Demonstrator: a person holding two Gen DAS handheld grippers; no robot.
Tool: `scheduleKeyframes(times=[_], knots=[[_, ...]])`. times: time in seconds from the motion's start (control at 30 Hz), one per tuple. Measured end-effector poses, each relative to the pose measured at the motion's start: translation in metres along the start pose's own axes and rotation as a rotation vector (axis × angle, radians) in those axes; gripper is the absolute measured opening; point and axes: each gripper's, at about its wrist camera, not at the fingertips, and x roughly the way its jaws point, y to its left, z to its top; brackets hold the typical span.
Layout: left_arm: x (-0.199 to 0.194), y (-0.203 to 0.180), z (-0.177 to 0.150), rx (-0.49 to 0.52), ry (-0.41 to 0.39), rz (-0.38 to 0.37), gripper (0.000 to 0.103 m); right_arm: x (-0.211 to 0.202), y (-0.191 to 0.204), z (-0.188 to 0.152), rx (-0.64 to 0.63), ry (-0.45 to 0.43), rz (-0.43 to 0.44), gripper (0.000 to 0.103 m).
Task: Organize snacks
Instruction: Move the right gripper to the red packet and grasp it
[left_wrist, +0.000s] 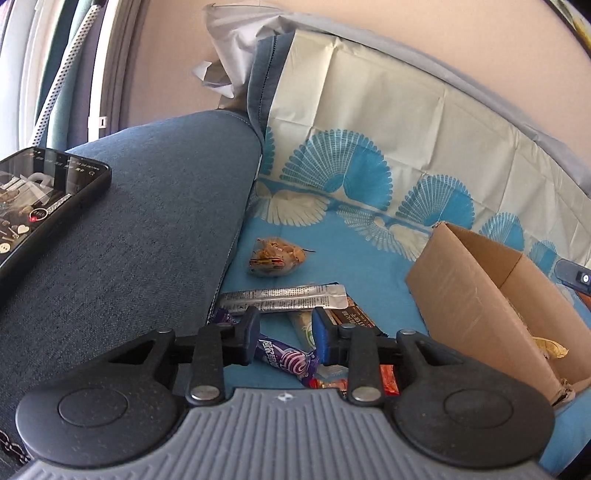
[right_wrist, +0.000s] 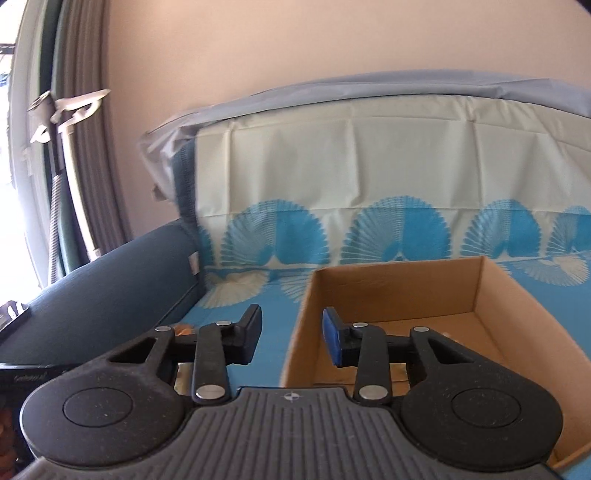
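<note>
Left wrist view: the left gripper (left_wrist: 284, 338) hangs over a heap of wrapped snacks on the blue-patterned sofa seat, near the seat's armrest edge. Its jaws stand partly open and empty, with the purple foil candy wrapper (left_wrist: 286, 360) just below, long axis slanting across the gap. A silver foil stick pack (left_wrist: 284, 301) lies crosswise beyond. The left hand seems nearer the heap.

Right wrist view: the right gripper (right_wrist: 291, 339), jaws partly open and empty, faces the open brown cardboard box (right_wrist: 480, 288); only here does the box's floor show.
</note>
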Motion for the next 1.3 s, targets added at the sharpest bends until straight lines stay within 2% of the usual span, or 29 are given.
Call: scheduleKeyframes(times=[0.13, 0.23, 0.37, 0.5, 0.63, 0.73, 0.8, 0.9, 1.0, 1.1, 1.23, 1.3], knots=[[0.006, -0.007, 0.002, 0.037, 0.024, -0.005, 0.035, 0.010, 0.047, -0.013, -0.127, 0.050, 0.111, 0.038], [0.006, -0.005, 0.002, 0.022, 0.027, -0.017, 0.038, 0.016, 0.078, -0.024, -0.207, 0.097, 0.204, 0.038], [0.007, -0.002, 0.002, 0.003, 0.025, -0.030, 0.039, 0.030, 0.111, -0.045, -0.312, 0.209, 0.309, 0.038], [0.010, -0.009, 0.002, 0.037, 0.032, -0.036, 0.050, 0.045, 0.129, -0.067, -0.396, 0.300, 0.324, 0.044], [0.015, -0.010, 0.002, 0.042, 0.047, -0.044, 0.051, 0.069, 0.126, -0.082, -0.394, 0.419, 0.287, 0.061], [0.017, -0.008, 0.003, 0.040, 0.056, -0.054, 0.051, 0.086, 0.116, -0.095, -0.375, 0.489, 0.241, 0.062], [0.017, -0.008, 0.002, 0.041, 0.058, -0.059, 0.052, 0.096, 0.111, -0.101, -0.360, 0.536, 0.244, 0.063], [0.018, -0.008, 0.002, 0.045, 0.061, -0.065, 0.055, 0.103, 0.108, -0.104, -0.356, 0.537, 0.240, 0.074], [0.020, -0.009, 0.002, 0.051, 0.068, -0.070, 0.056, 0.109, 0.103, -0.105, -0.318, 0.558, 0.242, 0.077], [0.020, -0.009, 0.002, 0.049, 0.071, -0.072, 0.057, 0.113, 0.100, -0.106, -0.263, 0.594, 0.285, 0.081], [0.021, -0.009, 0.002, 0.052, 0.080, -0.077, 0.057, 0.113, 0.106, -0.106, -0.284, 0.609, 0.317, 0.080], [0.024, -0.011, 0.002, 0.057, 0.099, -0.077, 0.057, 0.110, 0.110, -0.105, -0.297, 0.621, 0.342, 0.076]])
